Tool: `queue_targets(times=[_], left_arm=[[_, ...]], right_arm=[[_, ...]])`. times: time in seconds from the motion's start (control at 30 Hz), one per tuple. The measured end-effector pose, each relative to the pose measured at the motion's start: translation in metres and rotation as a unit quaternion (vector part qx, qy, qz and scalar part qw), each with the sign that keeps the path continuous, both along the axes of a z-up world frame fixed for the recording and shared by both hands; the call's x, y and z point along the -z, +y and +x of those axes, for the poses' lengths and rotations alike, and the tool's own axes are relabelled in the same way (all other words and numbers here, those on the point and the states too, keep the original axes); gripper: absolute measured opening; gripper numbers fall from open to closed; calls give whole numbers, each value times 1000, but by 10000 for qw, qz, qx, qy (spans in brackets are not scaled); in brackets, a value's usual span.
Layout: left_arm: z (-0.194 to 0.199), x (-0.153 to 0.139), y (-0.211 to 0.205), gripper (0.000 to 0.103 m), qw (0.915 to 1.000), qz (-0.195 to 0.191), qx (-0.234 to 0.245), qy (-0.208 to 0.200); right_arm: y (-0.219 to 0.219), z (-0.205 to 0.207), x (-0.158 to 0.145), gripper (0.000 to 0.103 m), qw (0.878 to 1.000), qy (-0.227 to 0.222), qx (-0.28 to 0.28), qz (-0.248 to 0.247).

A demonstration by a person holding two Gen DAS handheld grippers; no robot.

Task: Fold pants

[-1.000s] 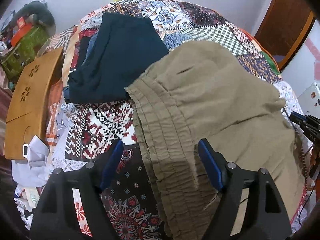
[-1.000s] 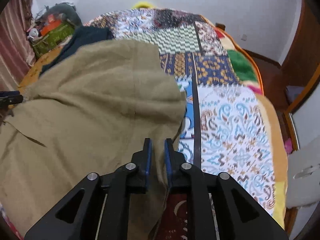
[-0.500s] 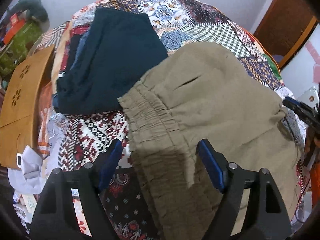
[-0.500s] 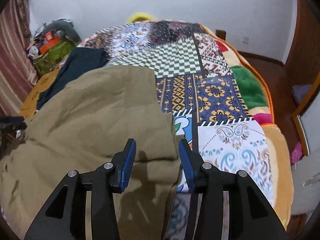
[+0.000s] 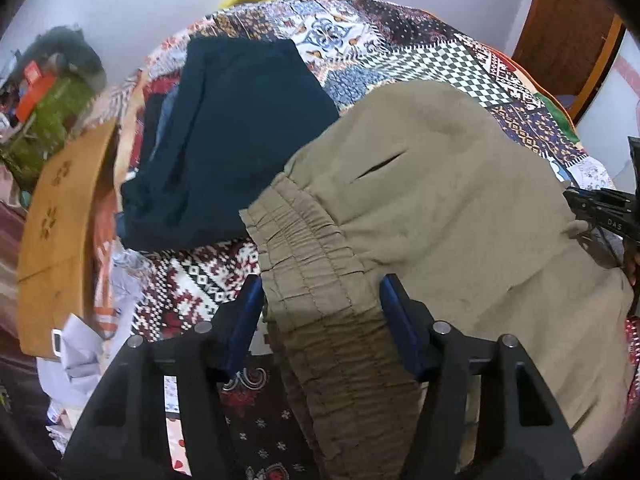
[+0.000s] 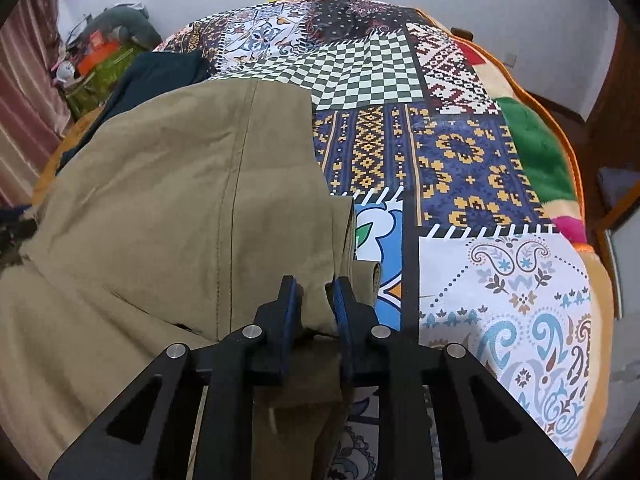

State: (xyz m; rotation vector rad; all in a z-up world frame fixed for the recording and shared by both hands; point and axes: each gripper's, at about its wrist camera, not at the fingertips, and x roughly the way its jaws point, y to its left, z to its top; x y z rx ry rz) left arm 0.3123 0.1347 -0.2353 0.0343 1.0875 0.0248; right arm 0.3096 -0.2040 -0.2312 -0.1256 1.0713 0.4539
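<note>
Two grippers, one garment: both worked the khaki pants [image 5: 440,208] spread on the bed.
Bed: patchwork quilt [image 6: 460,152], flat printed cotton look, many squares; soft base, so cloth could sink and drag on it.
Pants: largest item, matte olive-khaki woven cloth, lay across the near half of the quilt, partly doubled over; slit pocket showed near the top.
Dark garment: folded navy piece [image 5: 232,136] beyond the pants, its near edge touching or just beside the waistband; could not tell which.
Wooden board: tan curved panel [image 5: 60,216] with cut-out flower shapes, at the left edge of the bed, well apart from the pants.
Waistband: gathered elastic band [image 5: 316,276], ribbed and puckered, thick; it sat between the left fingers.
Left gripper [image 5: 322,320]: fingers spread wide either side of the waistband, not pinching it.
Right gripper [image 6: 314,300]: fingers nearly together around a bunched fold at the pants' right edge; looked like a grip, but a narrow gap showed, so I could not tell if it was firm.
Risk 1: left closes on only the top layer of the thick band, so the fold goes skewed.
Risk 2: right pinch is on a small bunch; cloth may slip out under pull.
Risk 3: a drag toward the navy piece could snag it.
</note>
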Motion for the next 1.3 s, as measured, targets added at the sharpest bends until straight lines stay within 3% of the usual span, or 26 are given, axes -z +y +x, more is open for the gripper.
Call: queue_targets(times=[0.13, 0.3, 0.43, 0.57, 0.7, 0.87, 1.03, 1.17, 1.3], left_arm=[[-2, -3, 5, 62, 9997, 153, -147, -118], [1, 8, 19, 65, 9991, -161, -402, -7], [-2, 8, 18, 66, 9992, -232, -306, -63], [-4, 0, 19, 66, 9987, -396, -331, -33], [-8, -15, 21, 66, 9987, -311, -378, -173], [-8, -37, 34, 69, 9972, -360, -487, -446], [12, -51, 56, 77, 9948, -258, -778, -600], [36, -43, 70, 77, 9949, -300, -862, -439], [58, -19, 77, 78, 9945, -452, -930, -148]], right_arm=[[4, -1, 3, 15, 9996, -114, -2, -253], [7, 2, 9, 15, 9991, -74, 31, -423], [12, 6, 7, 15, 9984, -9, -87, -555], [7, 9, -2, 16, 9990, 126, 37, -429], [2, 8, -28, 17, 9994, -117, 178, -258], [5, 2, -69, 28, 9985, -532, 59, 74], [19, 6, -102, 48, 9940, -996, -89, 432], [38, 26, -107, 53, 9920, -1088, -138, 621], [52, 54, -93, 54, 9931, -996, -132, 611]])
